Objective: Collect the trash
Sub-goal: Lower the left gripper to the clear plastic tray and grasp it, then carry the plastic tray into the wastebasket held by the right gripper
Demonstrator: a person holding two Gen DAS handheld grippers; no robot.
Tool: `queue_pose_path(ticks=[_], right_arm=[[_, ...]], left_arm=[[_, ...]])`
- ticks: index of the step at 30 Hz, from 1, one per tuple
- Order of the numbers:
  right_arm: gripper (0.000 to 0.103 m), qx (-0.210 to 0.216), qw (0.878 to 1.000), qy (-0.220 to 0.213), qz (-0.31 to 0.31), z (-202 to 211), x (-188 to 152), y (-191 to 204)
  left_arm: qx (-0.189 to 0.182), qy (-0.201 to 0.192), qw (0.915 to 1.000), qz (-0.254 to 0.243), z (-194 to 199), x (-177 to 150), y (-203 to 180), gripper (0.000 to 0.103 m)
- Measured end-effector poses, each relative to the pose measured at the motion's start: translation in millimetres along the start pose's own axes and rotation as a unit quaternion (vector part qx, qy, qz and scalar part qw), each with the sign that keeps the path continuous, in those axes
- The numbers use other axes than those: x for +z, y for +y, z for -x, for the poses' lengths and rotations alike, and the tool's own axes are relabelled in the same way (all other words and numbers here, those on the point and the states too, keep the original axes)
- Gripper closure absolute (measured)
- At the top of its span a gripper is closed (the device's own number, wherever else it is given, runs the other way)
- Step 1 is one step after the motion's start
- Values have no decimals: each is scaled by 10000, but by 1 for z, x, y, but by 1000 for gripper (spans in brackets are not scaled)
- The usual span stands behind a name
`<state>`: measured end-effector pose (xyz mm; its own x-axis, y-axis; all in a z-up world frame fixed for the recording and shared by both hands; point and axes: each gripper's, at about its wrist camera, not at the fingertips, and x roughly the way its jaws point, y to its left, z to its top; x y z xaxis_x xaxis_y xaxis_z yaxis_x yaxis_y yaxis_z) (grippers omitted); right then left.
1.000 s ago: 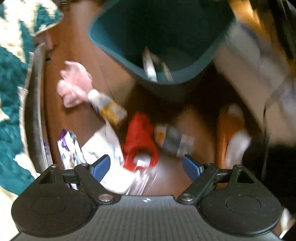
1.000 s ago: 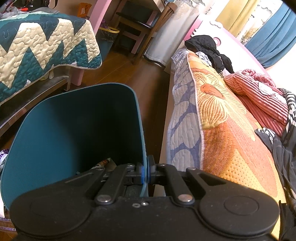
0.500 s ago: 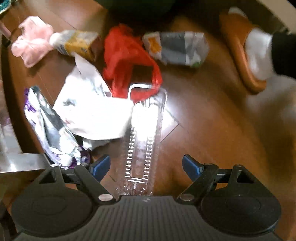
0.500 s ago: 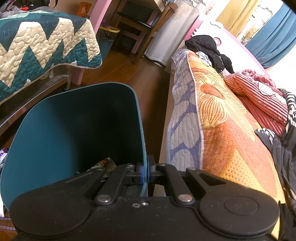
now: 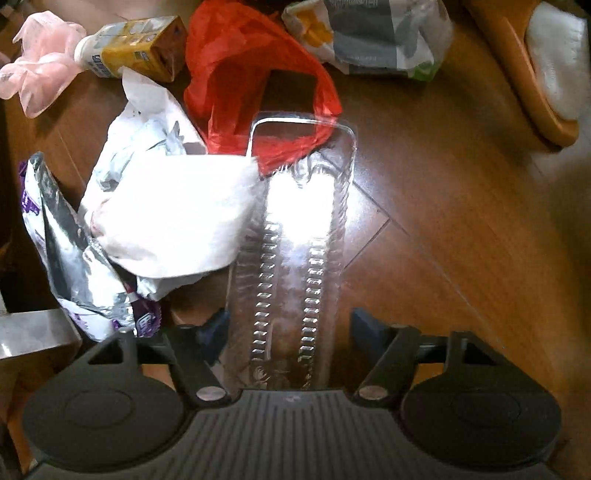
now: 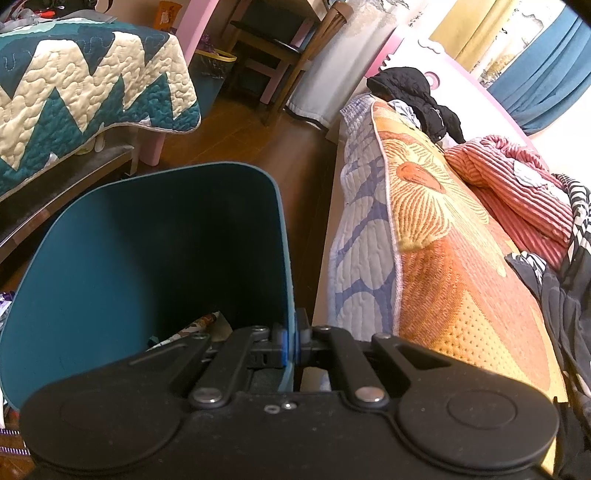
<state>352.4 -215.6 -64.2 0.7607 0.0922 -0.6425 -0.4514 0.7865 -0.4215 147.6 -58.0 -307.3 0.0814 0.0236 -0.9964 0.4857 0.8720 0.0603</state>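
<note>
Change: since a second ago we have brought the left gripper [image 5: 290,325] down from over the bin to just above the floor litter; the right gripper [image 6: 291,341] has not moved.
Left gripper: we point it down at the floor [image 5: 461,221], jaws closing, one blue pad on each side of the tray [image 5: 295,258]; the left pad looks to be at the tray's edge, the right pad apart from it.
Tray: clear plastic, long, ribbed, lying flat on the floor, near end between our jaws, far end over the red bag [image 5: 243,74].
White wrapper [image 5: 173,214]: crumpled, touching the tray's left side.
Foil packet [image 5: 70,251]: silver and purple, left of the white wrapper, partly under it.
Red bag: beyond the tray, its lower edge seen through the clear plastic.
Carton [image 5: 136,48]: yellow, on its side, left of the red bag.
Pink bag [image 5: 40,70]: far left, just beside the carton.
Grey packet [image 5: 373,33]: top edge of view, right of the red bag.
Slipper [image 5: 517,74]: orange, with a white sock in it, top right.
Right gripper: we hold it clamped on the rim of the bin [image 6: 147,258].
Bin: teal, standing between quilt [image 6: 81,103] and bed [image 6: 443,240], some trash [image 6: 199,325] at its bottom.
</note>
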Motion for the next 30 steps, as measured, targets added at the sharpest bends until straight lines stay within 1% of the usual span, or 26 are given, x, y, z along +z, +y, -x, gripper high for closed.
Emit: queue_pose_path(ticks=[1, 2, 3, 4, 5, 7, 11, 16, 20, 22, 26, 30], right_arm=[[99, -3, 10000, 1, 7, 1, 0, 1], [99, -5, 10000, 2, 10, 1, 0, 1], [99, -5, 10000, 0, 9, 1, 0, 1], [99, -6, 10000, -2, 8, 0, 0, 1], [98, -8, 10000, -3, 14, 0, 0, 2], [99, 1, 10000, -1, 12, 1, 1, 3], [99, 8, 10000, -12, 36, 1, 1, 4], [99, 26, 10000, -13, 27, 1, 1, 4], [99, 31, 10000, -8, 33, 1, 2, 4], [99, 34, 10000, -14, 42, 1, 2, 4], [98, 48, 9998, -55, 165, 5, 3, 11], [98, 79, 9993, -114, 343, 10, 4, 20]], left_arm=[[0, -7, 10000, 42, 1, 1, 0, 36], [-8, -16, 10000, 59, 1, 3, -1, 40], [-55, -22, 10000, 71, 2, 5, -2, 51], [-108, -30, 9999, 105, 2, 6, -2, 57], [-121, -23, 9998, 141, 1, 7, -4, 61], [-59, -40, 9999, 138, 4, 7, -7, 62], [-153, -152, 9993, 292, 21, 5, -11, 62], [-491, -229, 9972, 513, 64, 8, -10, 62], [-659, -445, 9954, 543, 115, 13, -11, 62], [-779, -636, 9926, 680, 145, 15, -4, 62], [-754, -1154, 9861, 930, 203, 17, 12, 62], [-713, -1805, 9731, 1242, 258, 23, 35, 62]])
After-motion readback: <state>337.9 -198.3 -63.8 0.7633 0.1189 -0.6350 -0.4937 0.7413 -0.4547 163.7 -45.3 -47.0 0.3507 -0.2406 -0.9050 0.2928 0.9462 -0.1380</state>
